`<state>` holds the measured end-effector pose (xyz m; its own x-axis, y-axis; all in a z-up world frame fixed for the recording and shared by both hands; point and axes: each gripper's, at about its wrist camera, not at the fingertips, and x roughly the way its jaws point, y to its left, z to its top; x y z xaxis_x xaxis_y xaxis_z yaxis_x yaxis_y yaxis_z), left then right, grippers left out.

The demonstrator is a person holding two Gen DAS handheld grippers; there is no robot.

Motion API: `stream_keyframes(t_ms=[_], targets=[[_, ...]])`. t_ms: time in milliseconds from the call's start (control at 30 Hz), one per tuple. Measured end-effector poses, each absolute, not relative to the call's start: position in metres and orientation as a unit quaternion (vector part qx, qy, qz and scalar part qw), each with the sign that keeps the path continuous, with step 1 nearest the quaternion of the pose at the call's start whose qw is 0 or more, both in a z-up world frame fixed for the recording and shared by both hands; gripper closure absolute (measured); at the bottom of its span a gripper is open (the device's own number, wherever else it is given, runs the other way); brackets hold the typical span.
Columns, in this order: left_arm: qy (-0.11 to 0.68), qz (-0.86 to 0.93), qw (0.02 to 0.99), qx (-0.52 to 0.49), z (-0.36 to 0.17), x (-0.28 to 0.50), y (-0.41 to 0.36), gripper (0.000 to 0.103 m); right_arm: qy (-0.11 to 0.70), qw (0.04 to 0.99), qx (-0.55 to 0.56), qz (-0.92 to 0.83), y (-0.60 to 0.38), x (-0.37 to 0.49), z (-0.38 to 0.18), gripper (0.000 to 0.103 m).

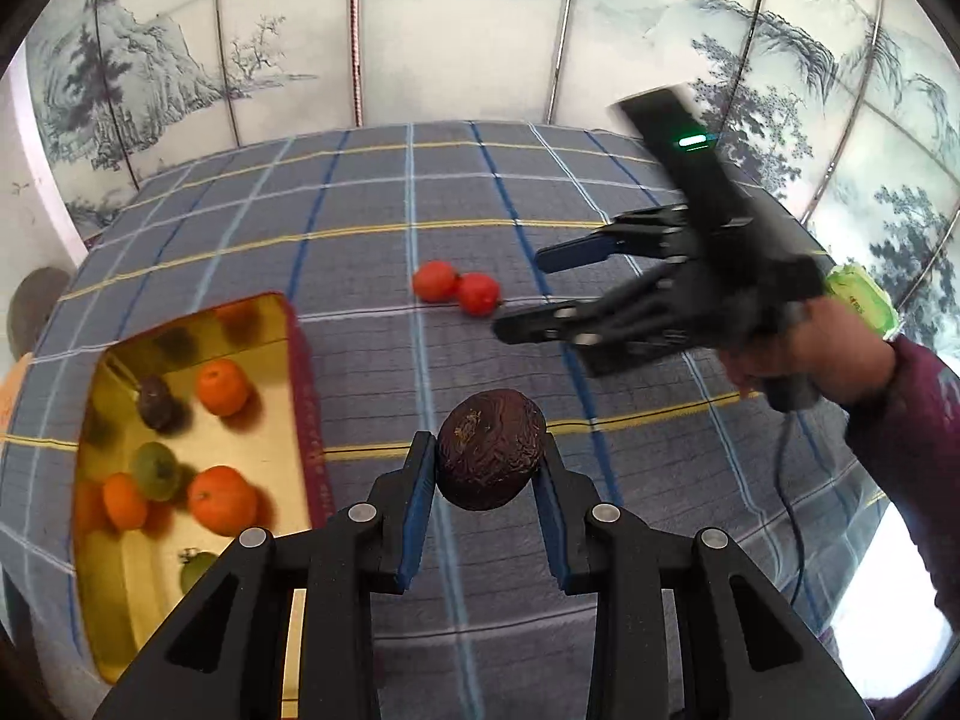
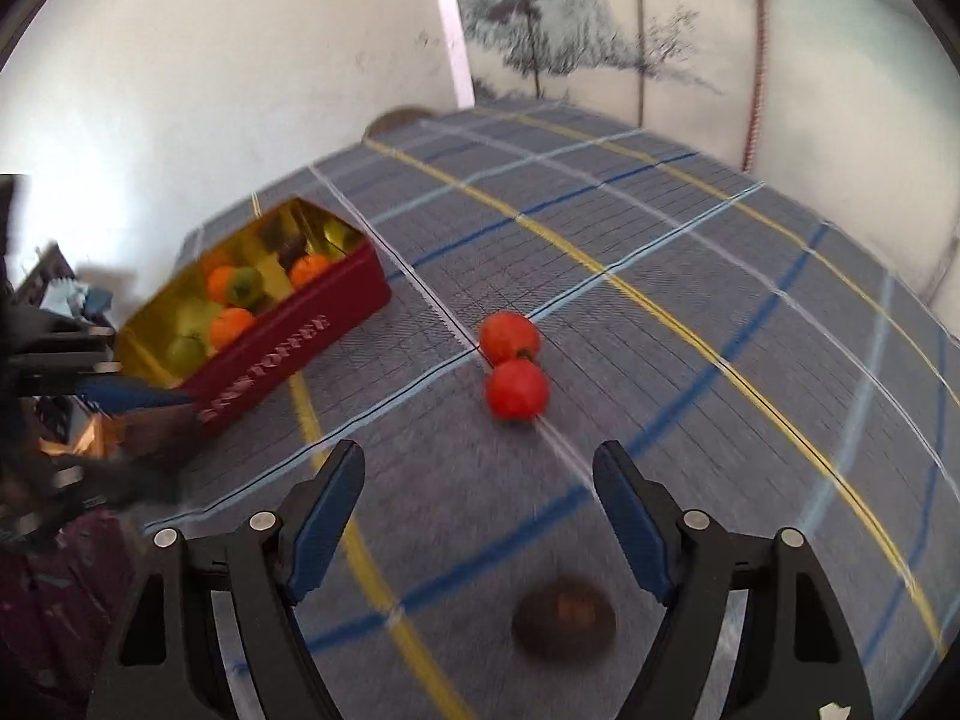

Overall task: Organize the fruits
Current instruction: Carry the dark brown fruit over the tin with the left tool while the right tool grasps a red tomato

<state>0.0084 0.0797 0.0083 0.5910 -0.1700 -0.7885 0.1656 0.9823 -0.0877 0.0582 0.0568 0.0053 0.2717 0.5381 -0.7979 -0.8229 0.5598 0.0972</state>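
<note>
My left gripper (image 1: 487, 459) is shut on a dark wrinkled passion fruit (image 1: 491, 447), held above the checked cloth just right of the tin. The red tin with a gold inside (image 1: 300, 372) holds several oranges, green fruits and a dark fruit; it also shows in the right wrist view (image 2: 288, 330). Two red tomatoes (image 1: 456, 288) lie touching in the middle of the cloth (image 2: 513, 363). My right gripper (image 2: 480, 480) is open and empty, above the cloth short of the tomatoes; it also shows in the left wrist view (image 1: 528, 294). Another dark fruit (image 2: 564, 615) lies below it.
The table is covered by a grey-blue checked cloth (image 1: 420, 192). A painted folding screen (image 1: 480, 30) stands behind it, a white wall (image 2: 210, 90) to the left. A green packet (image 1: 861, 297) sits by the right hand.
</note>
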Motion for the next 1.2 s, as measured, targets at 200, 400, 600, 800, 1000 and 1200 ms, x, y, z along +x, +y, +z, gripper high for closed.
stream_keyframes(t_ms=[200,400,600,800,1000,1200], targets=[[0.443,-0.088,0.892,-0.021,0.010,0.006,0.099,0.070,0.436,0.774,-0.189,0.418,0.080,0.081,-0.013,0.043],[0.440,-0.070,0.895,-0.033,0.009,0.001,0.111,0.070,0.454,0.773,-0.193,0.399,0.085,0.086,-0.021,0.076],[0.428,-0.036,0.903,-0.024,0.011,-0.006,0.121,0.070,0.410,0.824,-0.105,0.377,0.023,0.056,0.015,0.076],[0.419,0.000,0.908,0.003,0.009,-0.013,0.131,0.070,0.371,0.882,-0.012,0.289,-0.085,0.012,0.037,0.075],[0.416,0.029,0.909,0.023,0.001,-0.015,0.141,0.070,0.394,0.896,0.011,0.203,-0.154,0.001,0.017,0.075],[0.421,0.052,0.905,0.034,-0.009,-0.016,0.153,0.070,0.394,0.899,0.036,0.186,-0.169,-0.008,0.007,0.075]])
